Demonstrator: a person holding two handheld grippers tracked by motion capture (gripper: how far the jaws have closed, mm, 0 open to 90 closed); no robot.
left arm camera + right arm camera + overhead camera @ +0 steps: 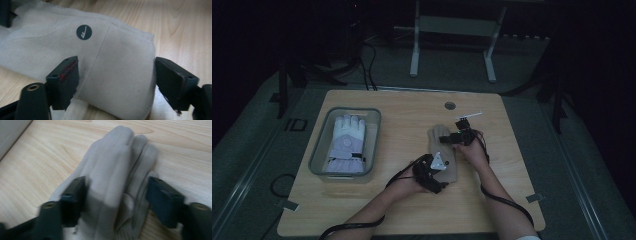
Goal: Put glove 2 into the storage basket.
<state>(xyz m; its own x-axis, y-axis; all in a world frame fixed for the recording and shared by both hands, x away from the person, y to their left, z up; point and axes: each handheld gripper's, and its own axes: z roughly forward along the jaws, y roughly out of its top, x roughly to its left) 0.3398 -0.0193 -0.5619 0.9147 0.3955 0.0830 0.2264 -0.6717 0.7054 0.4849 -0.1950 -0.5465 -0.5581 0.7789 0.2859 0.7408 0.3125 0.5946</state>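
A beige glove (pixel 443 152) lies flat on the wooden counter (pixel 512 165), right of a grey bin (pixel 319 150) holding a white glove (pixel 346 142). The left gripper (pixel 116 75) straddles the beige glove's cuff, jaws spread to either edge of the fabric, not pinching it. The right gripper (pixel 116 195) sits at the finger end, jaws spread on either side of the bunched glove fingers, the left jaw against the fabric

A light wooden table (pixel 377 200) carries a grey bin (pixel 318 150) and a beige glove (pixel 443 150).
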